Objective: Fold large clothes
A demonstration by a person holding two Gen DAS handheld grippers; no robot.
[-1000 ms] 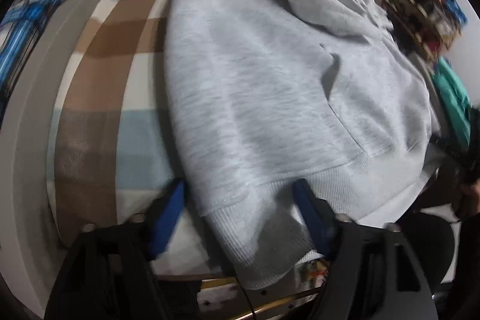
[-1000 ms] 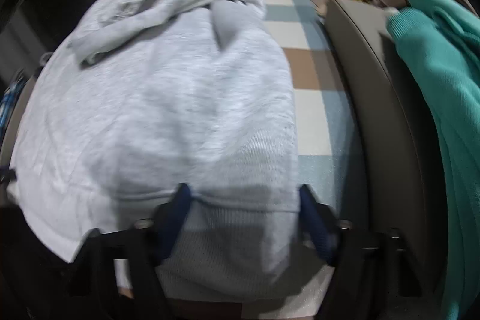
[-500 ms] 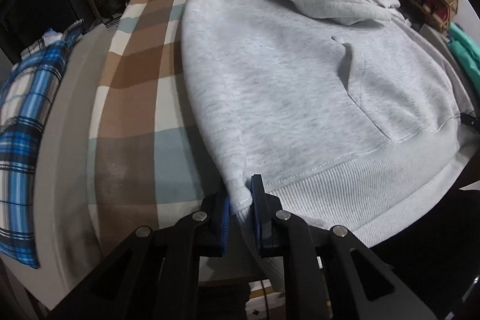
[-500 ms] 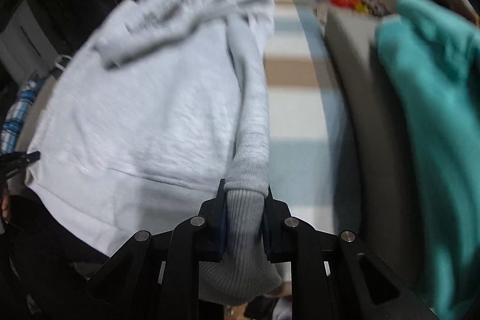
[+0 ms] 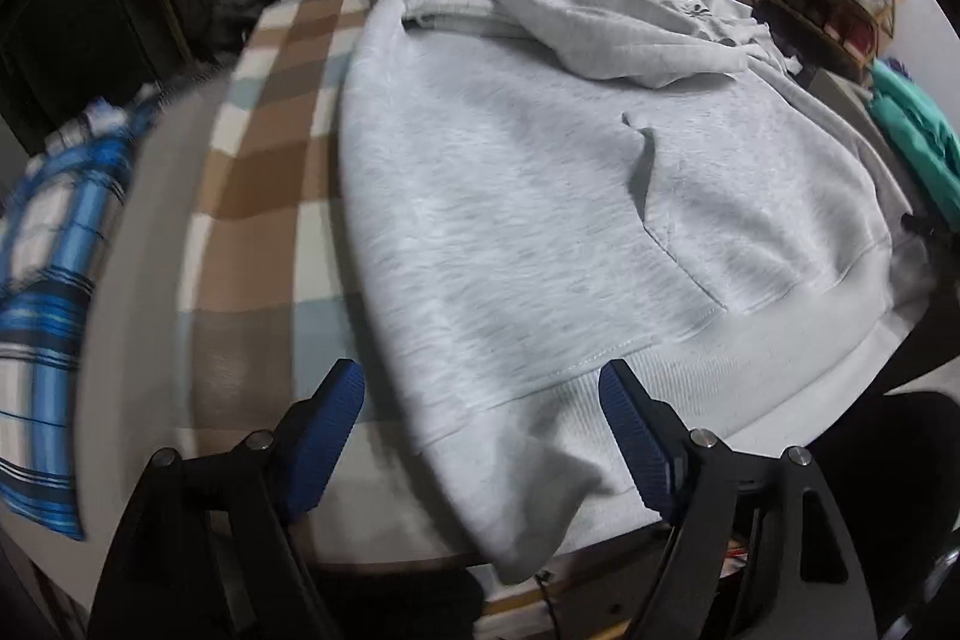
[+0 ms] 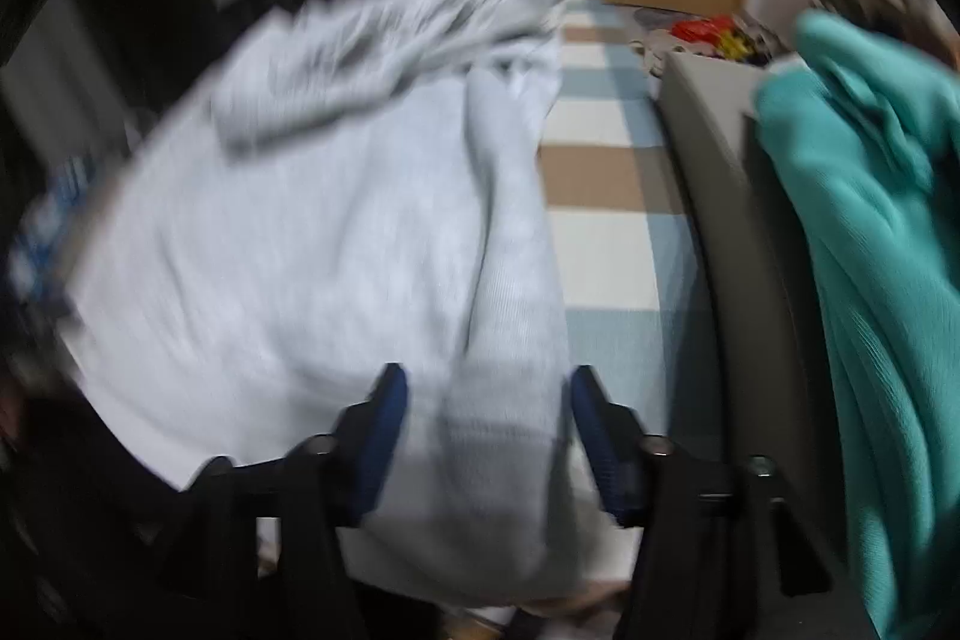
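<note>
Across the checked brown-and-blue cover [image 5: 264, 196] lies the light grey fleece hoodie [image 5: 528, 196], spread flat for folding. My left claw [image 5: 483, 442] and right claw [image 6: 486, 436] have just been opening; both stand released, the ribbed hem [image 5: 690, 370] loose between the pads.

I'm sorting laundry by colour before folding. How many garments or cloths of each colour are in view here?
Grey: 1, the hoodie
Teal: 1, the garment at the right
Blue plaid: 1, the cloth at the left
Brown, blue and white check: 1, the cover under the hoodie
Total: 4
</note>
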